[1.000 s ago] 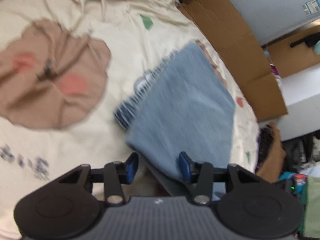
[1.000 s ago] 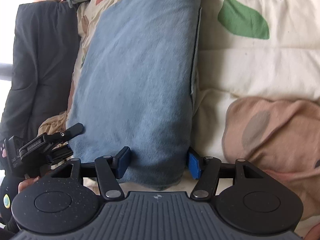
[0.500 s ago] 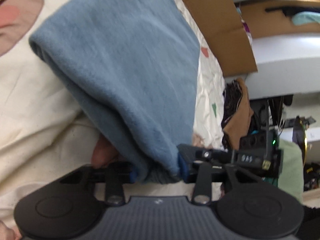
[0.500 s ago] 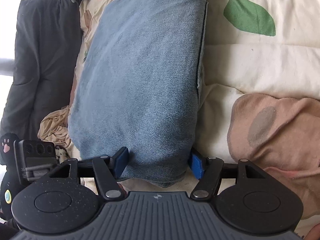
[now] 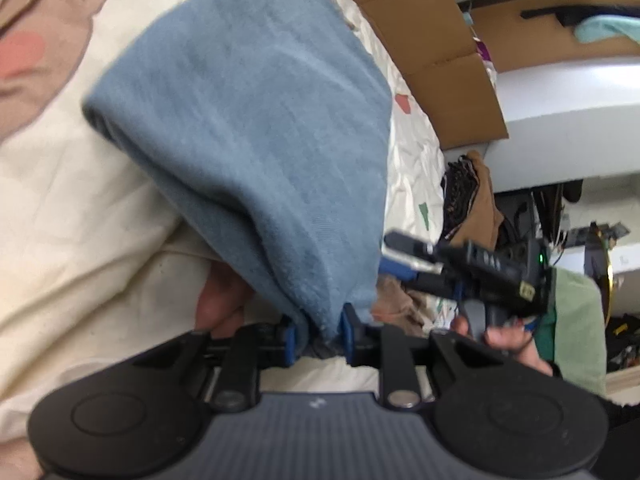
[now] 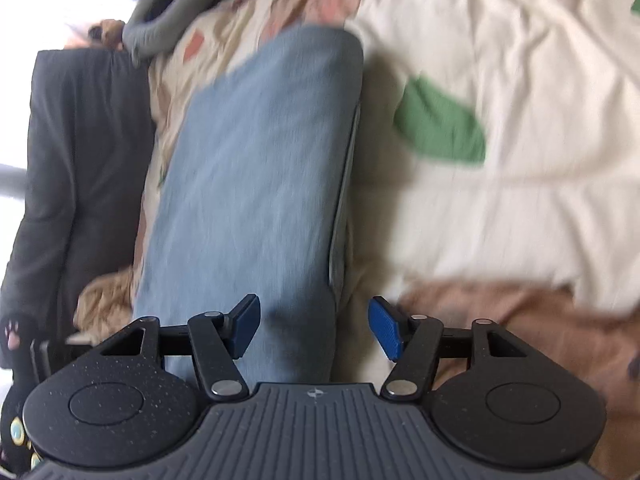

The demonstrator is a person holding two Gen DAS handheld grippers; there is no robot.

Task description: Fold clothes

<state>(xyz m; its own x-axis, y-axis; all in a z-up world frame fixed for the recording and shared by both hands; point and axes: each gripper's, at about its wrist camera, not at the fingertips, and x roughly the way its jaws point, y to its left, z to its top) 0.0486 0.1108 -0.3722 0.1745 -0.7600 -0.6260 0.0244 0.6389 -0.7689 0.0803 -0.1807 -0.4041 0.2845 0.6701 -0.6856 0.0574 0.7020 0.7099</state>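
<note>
Pinching blue jeans (image 5: 256,120) between left jaws.

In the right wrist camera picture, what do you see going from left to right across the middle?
Dark grey cloth → folded blue denim → green patch on the cream bedspread.

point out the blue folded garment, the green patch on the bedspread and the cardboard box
blue folded garment (image 5: 256,120), left wrist view, on its broad top face
green patch (image 6: 440,128), right wrist view, on the middle of the patch
cardboard box (image 5: 432,48), left wrist view, on its open flap
</note>
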